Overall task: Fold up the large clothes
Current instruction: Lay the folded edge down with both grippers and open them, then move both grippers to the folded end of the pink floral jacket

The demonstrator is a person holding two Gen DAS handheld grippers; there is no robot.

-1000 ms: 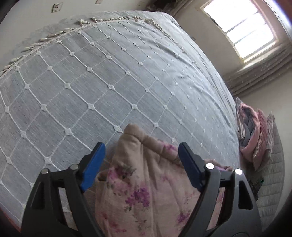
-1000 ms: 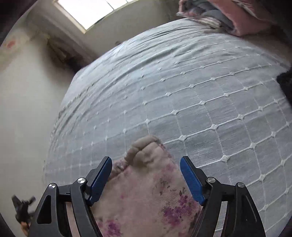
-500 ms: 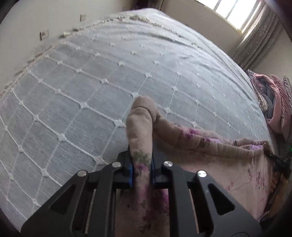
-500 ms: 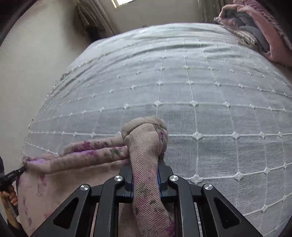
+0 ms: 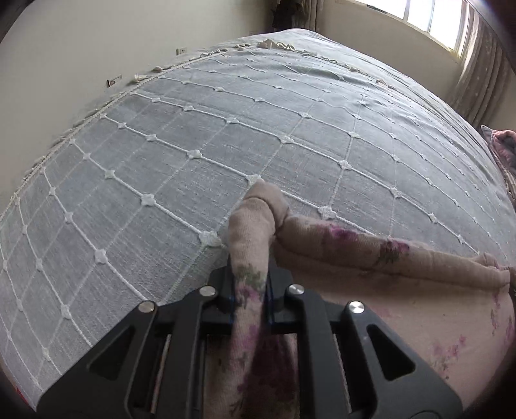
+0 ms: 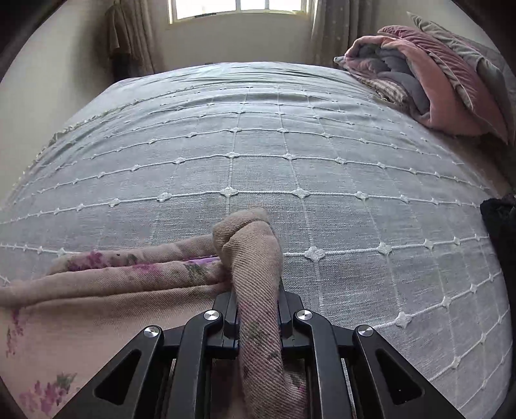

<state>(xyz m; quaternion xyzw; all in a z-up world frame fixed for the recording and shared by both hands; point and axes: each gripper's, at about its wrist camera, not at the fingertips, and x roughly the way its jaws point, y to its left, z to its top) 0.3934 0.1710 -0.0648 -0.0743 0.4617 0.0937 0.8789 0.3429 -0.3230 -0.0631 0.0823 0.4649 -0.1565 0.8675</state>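
My left gripper [image 5: 251, 291] is clamped tight on a bunched corner of the beige floral garment [image 5: 403, 325]; its jaws have just closed with the cloth between them. My right gripper [image 6: 258, 311] is pinched on the other corner of the same garment [image 6: 96, 306], having just closed on it as well. Between the two corners the rolled edge of the garment stretches taut, and the rest spreads back toward me, lying on the near part of the grey bedspread [image 6: 290, 135].

Beyond the garment the bedspread runs away in a white stitched grid with small knots, fringed along its far-left edge. At the bedspread's far-right corner sits a pile of pink and grey bedding [image 6: 429, 74]. Past the bedspread's far end is a window [image 6: 238, 8] with curtains.

I can read no brand, label or writing anywhere.
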